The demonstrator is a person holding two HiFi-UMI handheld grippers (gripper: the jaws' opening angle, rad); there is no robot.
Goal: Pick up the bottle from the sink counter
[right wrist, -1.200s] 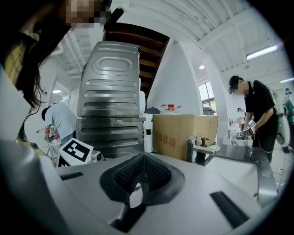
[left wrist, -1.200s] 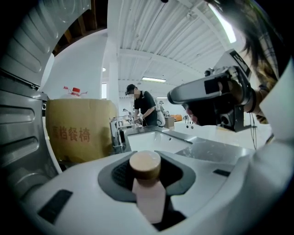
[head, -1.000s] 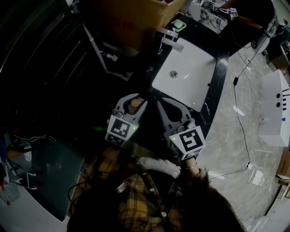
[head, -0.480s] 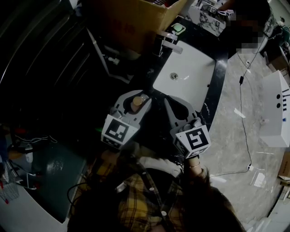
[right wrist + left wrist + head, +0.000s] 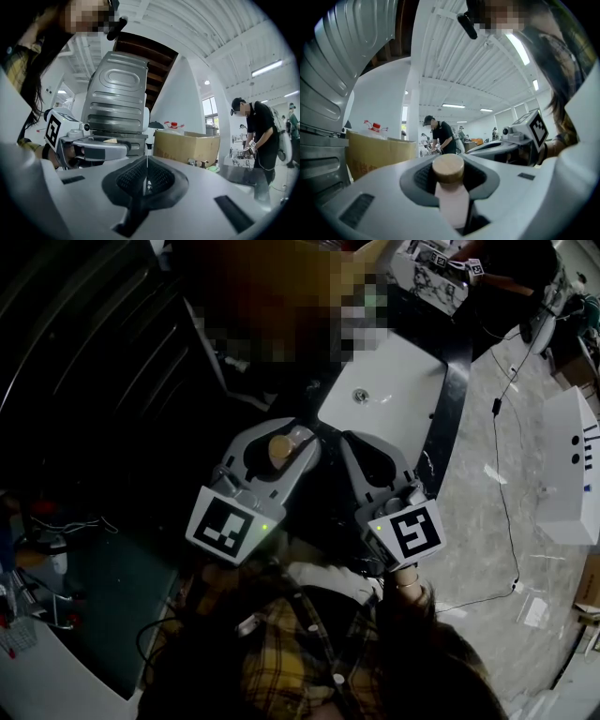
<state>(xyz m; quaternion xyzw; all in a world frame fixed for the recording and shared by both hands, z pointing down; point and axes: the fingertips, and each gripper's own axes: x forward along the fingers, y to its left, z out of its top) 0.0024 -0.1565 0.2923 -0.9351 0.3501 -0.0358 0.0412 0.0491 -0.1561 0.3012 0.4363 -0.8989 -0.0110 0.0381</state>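
Observation:
A small pale pink bottle (image 5: 451, 199) with a round wooden cap stands upright between the jaws of my left gripper (image 5: 449, 177), which is shut on it. In the head view the bottle's cap (image 5: 279, 447) shows inside the left gripper (image 5: 283, 434), held in the air off the near left corner of the white sink (image 5: 398, 371). My right gripper (image 5: 352, 444) hangs beside it on the right. In the right gripper view its jaws (image 5: 147, 174) meet in a thin line with nothing between them. The left gripper (image 5: 89, 147) shows there at the left.
A black counter (image 5: 452, 399) frames the sink, with a drain (image 5: 359, 396) in the basin. A cardboard box (image 5: 186, 145) and a ribbed metal panel (image 5: 117, 101) stand behind. A person in black (image 5: 258, 133) works at the far right. A cable (image 5: 502, 488) lies on the floor.
The left gripper has risen with the bottle and looms larger in the head view. The right gripper has lifted a little too.

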